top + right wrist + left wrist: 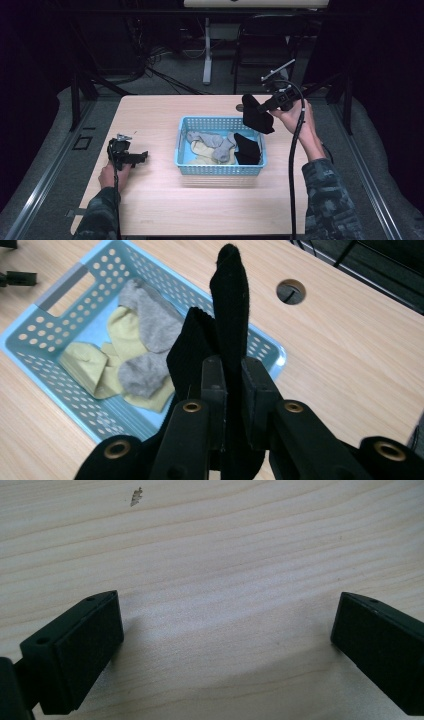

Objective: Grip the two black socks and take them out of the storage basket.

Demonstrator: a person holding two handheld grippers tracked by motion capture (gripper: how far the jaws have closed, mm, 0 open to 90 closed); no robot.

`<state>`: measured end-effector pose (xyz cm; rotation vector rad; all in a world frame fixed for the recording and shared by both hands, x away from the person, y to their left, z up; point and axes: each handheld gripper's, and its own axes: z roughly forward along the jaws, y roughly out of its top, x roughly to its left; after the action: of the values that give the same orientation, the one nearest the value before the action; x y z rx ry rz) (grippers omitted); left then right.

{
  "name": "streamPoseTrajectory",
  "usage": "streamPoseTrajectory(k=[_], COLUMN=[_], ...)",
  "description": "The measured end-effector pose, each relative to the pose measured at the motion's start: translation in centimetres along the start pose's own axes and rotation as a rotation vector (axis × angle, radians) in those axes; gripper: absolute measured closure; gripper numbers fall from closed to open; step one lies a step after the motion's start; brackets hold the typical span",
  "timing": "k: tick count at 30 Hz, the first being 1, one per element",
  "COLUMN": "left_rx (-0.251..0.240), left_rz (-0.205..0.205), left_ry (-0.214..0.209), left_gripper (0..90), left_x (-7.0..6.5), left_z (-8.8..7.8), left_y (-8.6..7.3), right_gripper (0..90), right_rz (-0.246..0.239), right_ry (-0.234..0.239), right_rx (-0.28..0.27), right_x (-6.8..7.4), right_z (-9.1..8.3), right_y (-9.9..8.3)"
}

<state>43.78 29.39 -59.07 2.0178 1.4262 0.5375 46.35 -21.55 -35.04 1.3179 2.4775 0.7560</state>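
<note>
Left gripper (141, 156) sits at lower left of the high view, resting on the wooden table (150, 200), jaws spread wide with nothing between them; the left gripper view has bare wood grain between the two pads. Centre frame: blue perforated basket (220, 169) holding grey socks (212, 142), yellow socks (200, 152) and one more black sock (247, 149). Right of centre, the right gripper (261, 107) is raised above the basket's far right corner, jaws clamped on a black sock (256, 119) that dangles below. Likely step: lifting the sock out; best to lift until the hanging end clears the rim, keep the pinch firm, then carry it sideways to bare table. Right forearm angles up and inward, gripper pointing left.
</note>
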Motion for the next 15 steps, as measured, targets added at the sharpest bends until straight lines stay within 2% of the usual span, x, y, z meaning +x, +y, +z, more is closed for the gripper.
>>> streamPoseTrajectory(k=[5,7,15], left_rx=[0.0,0.0,0.0], left_rz=[-0.001,-0.001,-0.002], left_ry=[0.0,0.0,0.0], left_gripper=[0.3,0.3,0.3], left_x=[0.0,0.0,0.0], left_z=[0.0,0.0,0.0], left_y=[0.0,0.0,0.0], right_gripper=[81.9,81.9,81.8], right_rz=[0.034,0.048,0.101], right_ry=[-0.034,-0.038,-0.087], right_rx=[0.013,-0.001,0.019], right_x=[-1.7,-2.0,-4.2], right_z=[-0.9,-1.0,-1.7], right_y=[-1.3,-1.5,-3.3])
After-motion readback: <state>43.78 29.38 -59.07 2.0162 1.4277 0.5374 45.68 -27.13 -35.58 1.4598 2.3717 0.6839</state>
